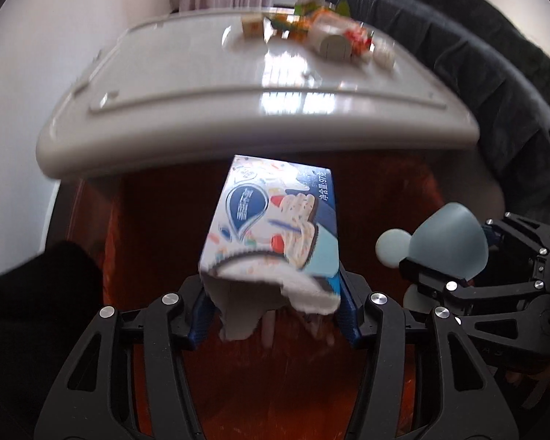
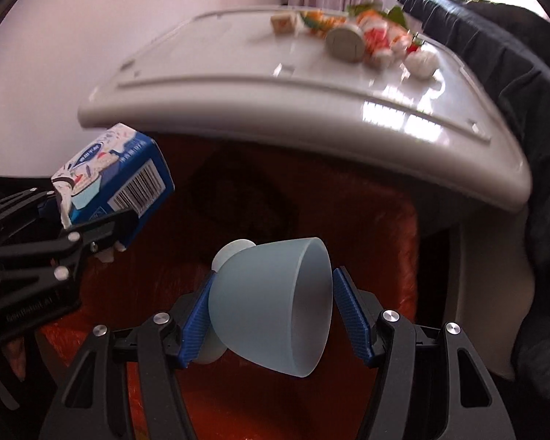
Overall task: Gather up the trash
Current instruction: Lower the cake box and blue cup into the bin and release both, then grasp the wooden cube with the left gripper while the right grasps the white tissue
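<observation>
Left gripper [image 1: 273, 311] was partly open, blue ribbed pads clamped on the torn lower end of a blue-and-white cardboard snack box with a cookie print [image 1: 271, 227]. Box stuck out forward from the fingers, held in the air over a dark red-orange bin interior [image 1: 385, 190].

Right gripper [image 2: 269, 315] sat about half open around a pale blue frosted plastic cup with a small rounded knob at its base [image 2: 271, 304]. Cup lay on its side, mouth toward the right finger; left pad touched its wall. Contact on the right pad couldn't be confirmed from the wrist view. Cup was also off any surface, over the same red-orange opening.

The two grippers were close, side by side.

White glossy tabletop with a raised rim [image 2: 238, 84] was beyond both. Remaining trash lay on its far right part: orange and red wrappers [image 2: 377, 36], a small tan carton [image 2: 284, 22], a beige tipped-over round container [image 2: 344, 44], a crumpled white ball [image 2: 421, 60]. Black padded jacket [image 1: 476, 55] lay along the table's right edge.
</observation>
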### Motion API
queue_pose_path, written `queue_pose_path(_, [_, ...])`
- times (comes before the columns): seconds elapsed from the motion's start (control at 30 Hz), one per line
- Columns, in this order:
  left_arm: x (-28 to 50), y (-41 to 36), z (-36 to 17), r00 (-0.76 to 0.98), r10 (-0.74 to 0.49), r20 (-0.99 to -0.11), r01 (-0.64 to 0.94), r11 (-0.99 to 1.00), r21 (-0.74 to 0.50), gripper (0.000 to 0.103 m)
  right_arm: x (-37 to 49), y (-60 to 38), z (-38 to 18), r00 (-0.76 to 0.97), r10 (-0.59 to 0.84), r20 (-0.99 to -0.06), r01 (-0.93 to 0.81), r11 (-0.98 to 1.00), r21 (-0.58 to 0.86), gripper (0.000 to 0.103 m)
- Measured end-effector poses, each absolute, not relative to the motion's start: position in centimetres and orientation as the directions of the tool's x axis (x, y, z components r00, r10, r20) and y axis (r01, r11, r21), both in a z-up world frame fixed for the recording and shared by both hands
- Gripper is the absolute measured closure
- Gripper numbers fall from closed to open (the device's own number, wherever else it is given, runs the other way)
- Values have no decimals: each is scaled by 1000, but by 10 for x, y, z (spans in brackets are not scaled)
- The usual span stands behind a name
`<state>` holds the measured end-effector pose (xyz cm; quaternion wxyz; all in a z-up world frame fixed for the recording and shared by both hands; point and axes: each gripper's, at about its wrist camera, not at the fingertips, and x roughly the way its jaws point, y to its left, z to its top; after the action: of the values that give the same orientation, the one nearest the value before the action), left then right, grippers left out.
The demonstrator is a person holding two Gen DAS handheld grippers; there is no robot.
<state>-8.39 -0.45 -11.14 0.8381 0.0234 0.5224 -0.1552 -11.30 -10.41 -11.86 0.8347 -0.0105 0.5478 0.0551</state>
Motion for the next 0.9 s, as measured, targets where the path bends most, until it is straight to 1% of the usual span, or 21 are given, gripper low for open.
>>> queue_pose_path(0.03, [-84,-3,-114,398,-232,-887,278,952,-125,48,-112,-104,-121,386,72,-920,-97,995,38,34])
queue_pose_path(0.07, [-84,-1,-115,393,-229,-891,266,955,-128,42,-111,-106,-122,380,69,-922,-92,995,36,24])
queue_pose_path(0.1, [-82,1,-115,394,-216,-893,252,960,-121,34,-111,-108,-121,381,63,-922,-78,996,36,20])
queue_pose_path(0.17, [-80,6,-114,414,-182,-892,221,971,-96,26,-110,-113,-118,401,55,-915,-51,998,37,17])
queue_pose_path(0.2, [-79,8,-113,423,-175,-889,212,973,-91,24,-108,-118,-116,409,55,-911,-40,998,42,17])
queue_pose_path(0.4, [-72,22,-115,423,-158,-892,149,983,-104,23,-106,-134,-116,422,43,-906,18,998,56,16])
queue_pose_path(0.53, [-70,24,-112,439,-157,-885,136,985,-107,23,-107,-137,-109,443,34,-896,32,998,54,16])
queue_pose_path(0.73, [-56,18,-76,544,-166,-823,169,982,-87,23,-92,-145,-79,516,17,-856,51,997,50,16])
queue_pose_path(0.8, [-43,13,-58,597,-167,-784,185,980,-67,23,-84,-151,-63,551,10,-834,63,997,53,16])
queue_pose_path(0.9, [-8,6,-44,616,-192,-764,194,977,-89,23,-69,-161,-39,594,6,-804,77,995,64,15])
